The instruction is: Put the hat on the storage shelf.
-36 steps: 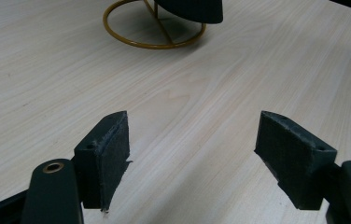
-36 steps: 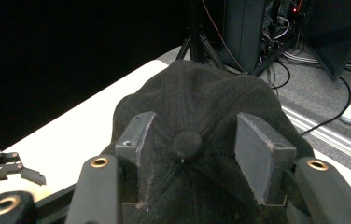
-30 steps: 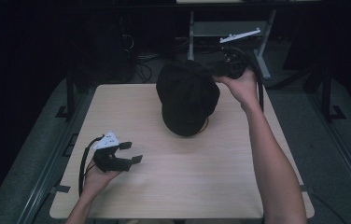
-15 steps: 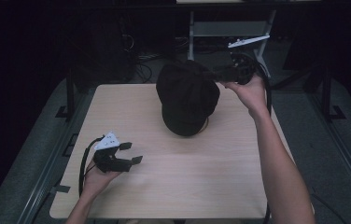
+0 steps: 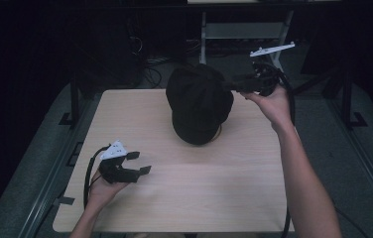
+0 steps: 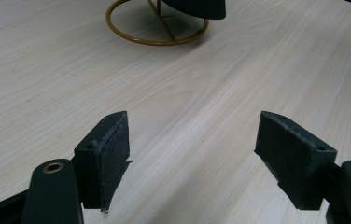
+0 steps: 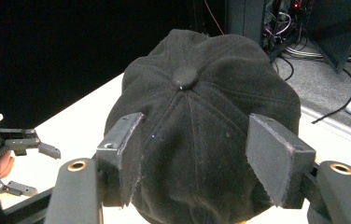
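right tool [image 5: 231, 85] gaping beside black cap [image 5: 198, 101].

A black cap [image 5: 199, 101] sits on a gold wire stand [image 6: 157, 29] toward the far middle of the light wood table [image 5: 224, 193]; beyond the table's far edge, tangled cables [image 5: 150, 59] lie on the dark floor; a grey metal frame [image 5: 244, 29] stands there too.

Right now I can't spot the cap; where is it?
In the high view, the black cap sits on a gold wire stand at the table's far middle, beside the right gripper.
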Motion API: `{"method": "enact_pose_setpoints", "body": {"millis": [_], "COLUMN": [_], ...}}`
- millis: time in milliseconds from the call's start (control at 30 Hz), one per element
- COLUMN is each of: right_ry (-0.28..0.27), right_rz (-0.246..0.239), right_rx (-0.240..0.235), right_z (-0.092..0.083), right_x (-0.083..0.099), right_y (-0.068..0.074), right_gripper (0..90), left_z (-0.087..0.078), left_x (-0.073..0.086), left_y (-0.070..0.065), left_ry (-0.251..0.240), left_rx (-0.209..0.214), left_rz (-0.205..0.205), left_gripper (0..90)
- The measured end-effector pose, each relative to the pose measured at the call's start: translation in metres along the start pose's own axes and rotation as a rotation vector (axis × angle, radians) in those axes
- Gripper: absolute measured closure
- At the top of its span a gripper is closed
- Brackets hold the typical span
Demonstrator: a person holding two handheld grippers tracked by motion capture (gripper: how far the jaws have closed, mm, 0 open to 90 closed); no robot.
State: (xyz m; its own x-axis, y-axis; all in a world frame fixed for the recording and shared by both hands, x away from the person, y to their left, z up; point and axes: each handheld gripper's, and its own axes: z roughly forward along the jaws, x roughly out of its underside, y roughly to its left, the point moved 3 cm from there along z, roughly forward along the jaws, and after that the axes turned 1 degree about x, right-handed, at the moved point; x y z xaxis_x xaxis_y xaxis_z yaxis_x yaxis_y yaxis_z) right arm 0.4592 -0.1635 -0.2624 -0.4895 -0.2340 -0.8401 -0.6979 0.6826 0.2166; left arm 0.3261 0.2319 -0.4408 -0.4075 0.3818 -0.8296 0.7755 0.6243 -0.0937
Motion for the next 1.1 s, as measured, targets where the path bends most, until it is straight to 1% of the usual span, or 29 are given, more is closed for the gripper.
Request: {"method": "enact_pose_setpoints", "body": {"millis": [367,600,667,900,933,1100], "right_ry": [-0.001,-0.001,0.003,0.003,0.012,0.011], "right_rz": [0.014,0.022,0.033,0.039,0.046,0.051], "right_rx": [-0.002,-0.003,-0.004,-0.005,-0.008,-0.006], "right_z": [-0.008,-0.014,-0.015,-0.020,-0.021,-0.023], "right_x": [0.010,0.021,0.024,0.035,0.037,0.042], "right_y": [-0.004,-0.008,-0.009,-0.011,-0.012,-0.013], "right_gripper": [34.6,33.7,33.3,32.7,32.2,32.0], "left_z": [0.000,0.000,-0.001,-0.001,-0.001,-0.001], "left_x": [0.000,0.001,0.001,0.002,0.002,0.002], "left_y": [0.000,0.001,0.001,0.003,0.003,0.003], "left_ry": [0.002,0.005,0.008,0.010,0.011,0.011], "left_rx": [-0.003,-0.006,-0.008,-0.010,-0.011,-0.011], "left_rz": [0.000,-0.003,-0.001,0.001,-0.001,-0.002], "left_gripper": [25.4,25.4,25.4,25.4,25.4,25.3]}}
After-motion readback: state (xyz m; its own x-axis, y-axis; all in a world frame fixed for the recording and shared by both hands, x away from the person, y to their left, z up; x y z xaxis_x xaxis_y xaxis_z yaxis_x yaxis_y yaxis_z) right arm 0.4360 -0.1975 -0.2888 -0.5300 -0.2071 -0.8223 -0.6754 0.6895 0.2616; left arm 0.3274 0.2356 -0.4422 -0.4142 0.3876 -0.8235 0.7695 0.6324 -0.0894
